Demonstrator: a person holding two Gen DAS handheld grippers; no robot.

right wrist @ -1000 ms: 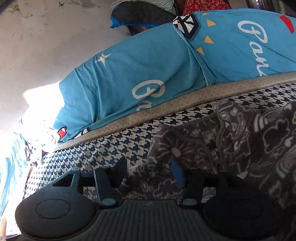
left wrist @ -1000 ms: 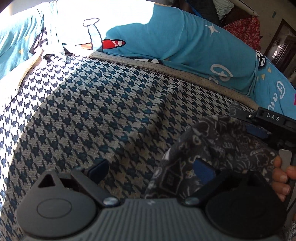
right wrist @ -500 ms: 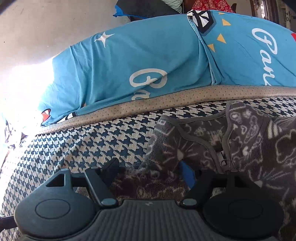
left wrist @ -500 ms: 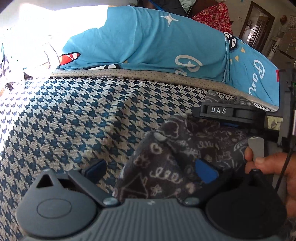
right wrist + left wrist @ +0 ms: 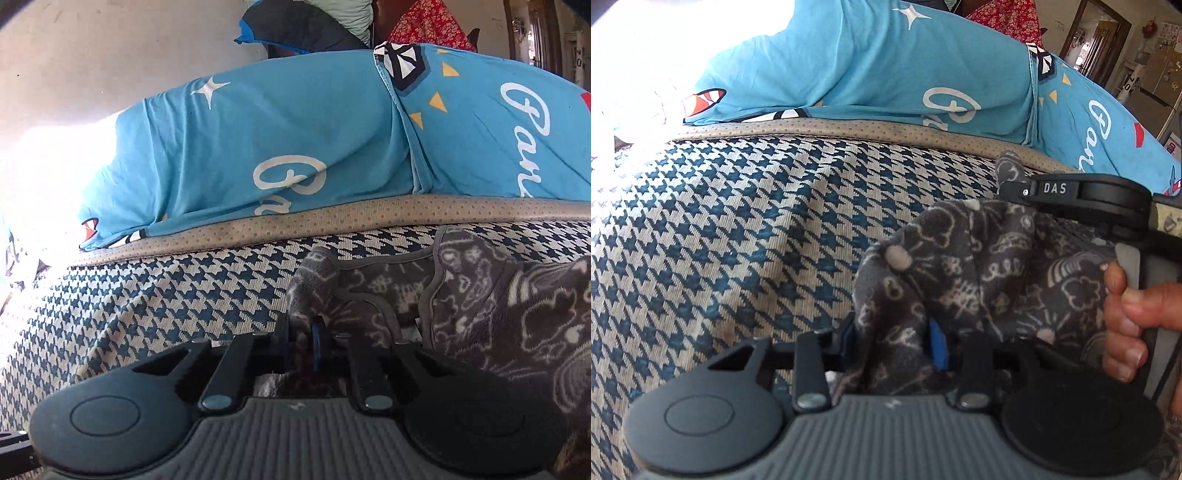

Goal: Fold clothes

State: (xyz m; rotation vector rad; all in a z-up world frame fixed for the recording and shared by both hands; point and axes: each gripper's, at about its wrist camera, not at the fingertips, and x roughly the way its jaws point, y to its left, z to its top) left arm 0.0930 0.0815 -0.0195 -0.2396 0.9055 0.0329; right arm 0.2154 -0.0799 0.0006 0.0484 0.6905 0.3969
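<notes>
The left tongs (image 5: 892, 341) are closed down to a narrow gap, fabric bunched and pinched between the two blue-padded fingers (image 5: 938, 345). The right tongs (image 5: 301, 341) are drawn tighter still — fingers nearly meeting, a thin fold nipped between them. In the left wrist view the right tongs' black body sits close by at the right, the person's right hand (image 5: 1130, 317) wrapped around its handle — fingers curled.

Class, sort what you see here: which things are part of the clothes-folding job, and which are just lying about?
In the job: grey patterned fleece garment; left gripper; right gripper, both clamped on it.

Lying about: blue printed bedding; houndstooth cover; red floral fabric.
</notes>
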